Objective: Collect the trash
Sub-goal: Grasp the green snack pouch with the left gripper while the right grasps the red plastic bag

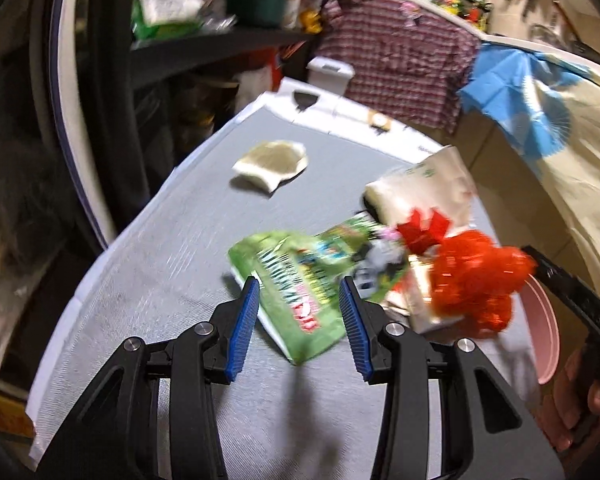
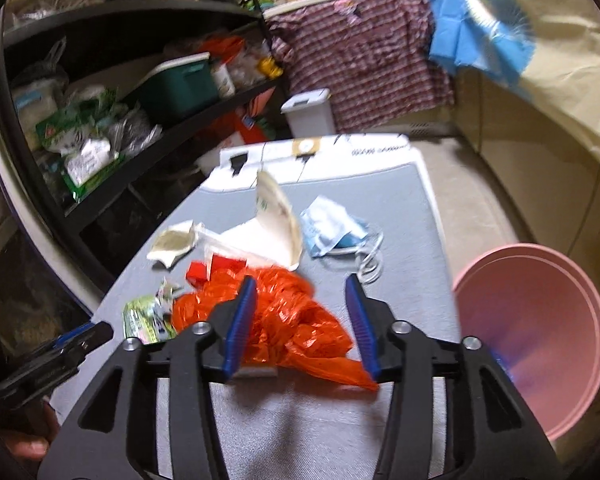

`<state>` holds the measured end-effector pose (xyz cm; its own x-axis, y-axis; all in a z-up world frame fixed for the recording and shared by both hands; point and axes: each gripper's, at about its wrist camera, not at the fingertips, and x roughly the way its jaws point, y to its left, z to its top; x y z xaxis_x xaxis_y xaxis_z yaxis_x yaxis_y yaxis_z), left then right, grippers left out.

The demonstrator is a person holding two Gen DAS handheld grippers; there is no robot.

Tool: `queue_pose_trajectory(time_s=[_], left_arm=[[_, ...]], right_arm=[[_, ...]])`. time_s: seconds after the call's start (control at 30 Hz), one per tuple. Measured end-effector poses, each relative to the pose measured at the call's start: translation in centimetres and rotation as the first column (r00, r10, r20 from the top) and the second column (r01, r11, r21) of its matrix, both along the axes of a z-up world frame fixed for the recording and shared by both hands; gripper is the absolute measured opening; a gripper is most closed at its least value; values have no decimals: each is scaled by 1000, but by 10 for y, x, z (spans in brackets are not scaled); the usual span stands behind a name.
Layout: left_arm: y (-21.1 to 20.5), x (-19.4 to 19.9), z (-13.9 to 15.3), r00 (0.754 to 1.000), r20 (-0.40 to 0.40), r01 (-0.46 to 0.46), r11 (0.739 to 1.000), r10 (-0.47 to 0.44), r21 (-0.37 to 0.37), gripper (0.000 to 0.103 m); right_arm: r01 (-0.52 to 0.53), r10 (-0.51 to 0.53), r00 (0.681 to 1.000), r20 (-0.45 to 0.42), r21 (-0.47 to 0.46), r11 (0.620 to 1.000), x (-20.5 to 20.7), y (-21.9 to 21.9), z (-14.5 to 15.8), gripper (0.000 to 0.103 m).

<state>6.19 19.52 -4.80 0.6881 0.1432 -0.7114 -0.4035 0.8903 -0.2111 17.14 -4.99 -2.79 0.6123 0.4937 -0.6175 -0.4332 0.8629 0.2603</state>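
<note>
Trash lies on a grey table [image 1: 172, 272]. My left gripper [image 1: 300, 290] is open, its jaws standing either side of a green snack wrapper [image 1: 296, 280] just below them. An orange plastic bag [image 1: 476, 280] lies to its right. In the right wrist view my right gripper [image 2: 302, 286] is open over the orange plastic bag [image 2: 292, 320], not closed on it. Beyond lie a red box [image 2: 212, 270], a cream paper cup piece [image 2: 278, 216], a blue face mask [image 2: 332, 228] and a torn white scrap [image 2: 172, 246]. The green wrapper [image 2: 144, 318] is at the left.
A pink bucket [image 2: 540, 332] stands right of the table, below its edge. Black shelves [image 2: 140, 68] full of goods run along the left. A white bin [image 2: 310, 114] and a checked cloth [image 2: 364, 56] stand beyond the table's far end.
</note>
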Motion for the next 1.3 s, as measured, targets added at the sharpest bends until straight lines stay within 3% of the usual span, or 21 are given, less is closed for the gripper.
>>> queue_pose_trajectory(time_s=[0.07, 0.37, 0.5, 0.6, 0.7, 0.83, 0.97, 1.1, 1.13, 1.2, 1.3], left_arm=[[8, 5, -9, 999, -21, -24, 1000, 24, -19, 55], [25, 27, -40, 996, -80, -51, 989, 40, -138, 57], [19, 33, -41, 997, -77, -33, 992, 24, -124, 56], [16, 33, -39, 998, -70, -11, 993, 3, -116, 47], [16, 32, -38, 997, -72, -5, 994, -3, -109, 45], [19, 29, -35, 998, -64, -13, 993, 6, -114, 35], [18, 24, -26, 999, -46, -16, 995, 11, -98, 27], [11, 17, -13, 1000, -11, 2, 998, -3, -68, 22], [8, 13, -7, 1000, 6, 11, 998, -11, -59, 8], [4, 8, 1, 999, 31, 29, 998, -27, -52, 3], [-3, 2, 10, 997, 54, 55, 998, -53, -41, 1]], right_arm=[[-12, 12, 1000, -25, -10, 1000, 4, 4, -9, 54], [-46, 48, 995, -82, 29, 999, 20, 1, -28, 57], [-65, 69, 993, -97, 40, 997, 22, 2, -32, 58], [-74, 79, 991, -104, 48, 996, 22, 2, -33, 57], [-89, 95, 990, -108, 56, 994, 21, 2, -33, 52], [-128, 133, 986, -99, 53, 990, 14, 7, -30, 33], [-148, 149, 986, -72, 23, 989, 3, 10, -24, 24], [-133, 134, 990, -45, 15, 991, -5, 7, -17, 20], [-131, 131, 990, -42, 15, 991, -5, 6, -16, 20], [-126, 127, 992, -28, 13, 992, -10, 4, -12, 20], [-119, 119, 993, -8, 8, 993, -19, 2, -5, 19]])
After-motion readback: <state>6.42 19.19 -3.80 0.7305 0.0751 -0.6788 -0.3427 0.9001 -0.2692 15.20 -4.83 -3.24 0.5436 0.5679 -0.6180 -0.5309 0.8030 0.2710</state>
